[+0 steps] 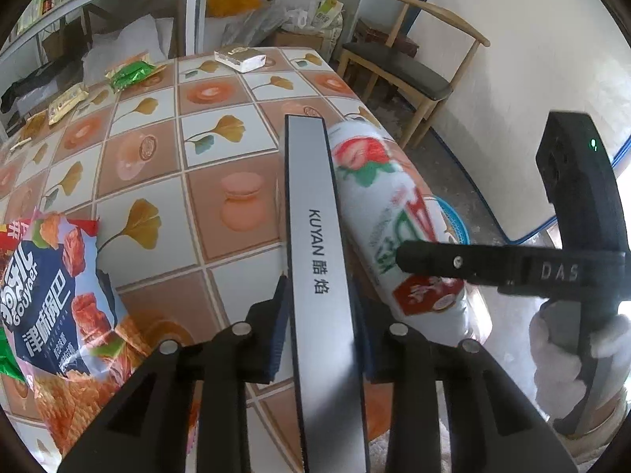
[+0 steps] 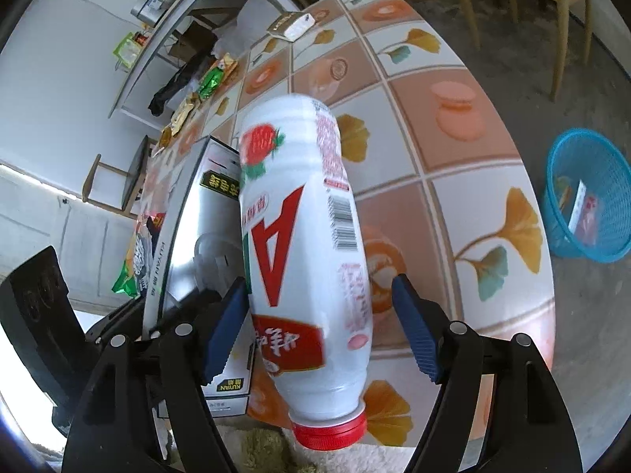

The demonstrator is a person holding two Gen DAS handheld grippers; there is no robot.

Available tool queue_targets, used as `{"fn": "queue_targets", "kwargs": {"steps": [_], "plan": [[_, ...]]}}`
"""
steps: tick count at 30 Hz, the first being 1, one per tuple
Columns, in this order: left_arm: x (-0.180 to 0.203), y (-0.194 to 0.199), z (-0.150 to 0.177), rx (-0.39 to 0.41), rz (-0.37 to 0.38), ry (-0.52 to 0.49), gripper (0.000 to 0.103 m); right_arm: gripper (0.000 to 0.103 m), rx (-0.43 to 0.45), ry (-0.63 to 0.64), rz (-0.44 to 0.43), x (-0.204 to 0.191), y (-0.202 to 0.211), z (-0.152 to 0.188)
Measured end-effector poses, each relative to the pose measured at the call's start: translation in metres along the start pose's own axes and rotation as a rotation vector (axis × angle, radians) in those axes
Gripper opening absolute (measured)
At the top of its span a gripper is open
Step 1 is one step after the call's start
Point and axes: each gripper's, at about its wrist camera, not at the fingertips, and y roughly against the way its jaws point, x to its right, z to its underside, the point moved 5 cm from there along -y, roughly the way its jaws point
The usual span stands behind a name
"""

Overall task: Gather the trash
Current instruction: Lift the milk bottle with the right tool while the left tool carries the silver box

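1 white strawberry-drink bottle (image 2: 303,260), red cap. 1 silver KUYAN box (image 1: 319,276). 1 blue mesh basket (image 2: 587,197). 1 small carton (image 1: 240,57) at the table's far edge. 1 blue-and-red snack bag (image 1: 59,299). 1 green wrapper (image 1: 132,73), 1 yellow wrapper (image 1: 65,102). 1 wooden chair (image 1: 406,67). 2 grippers: left (image 1: 321,335), right (image 2: 315,315).

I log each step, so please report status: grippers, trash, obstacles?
Left gripper shut on silver box. Right gripper open, white bottle between its jaws. Blue basket on floor beyond table edge; nothing seen blocking.
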Motion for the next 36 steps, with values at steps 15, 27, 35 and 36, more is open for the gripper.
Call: {"fn": "queue_targets", "kwargs": {"steps": [15,27,35,36], "plan": [[-0.001,-0.001,-0.002,0.004,-0.006,-0.002,0.029,0.066,-0.011,-0.072,-0.081,0.006,-0.017,-0.007],[0.002,-0.001,-0.002,0.010,-0.020,-0.022,0.029,0.059,-0.004,-0.099,-0.089,0.012,-0.005,0.005],[0.002,-0.005,-0.005,0.010,-0.029,-0.030,0.029,0.060,-0.010,-0.106,-0.077,0.015,-0.001,0.009],[0.003,-0.005,-0.005,0.011,-0.031,-0.031,0.029,0.060,-0.011,-0.105,-0.075,0.015,-0.001,0.009]]}}
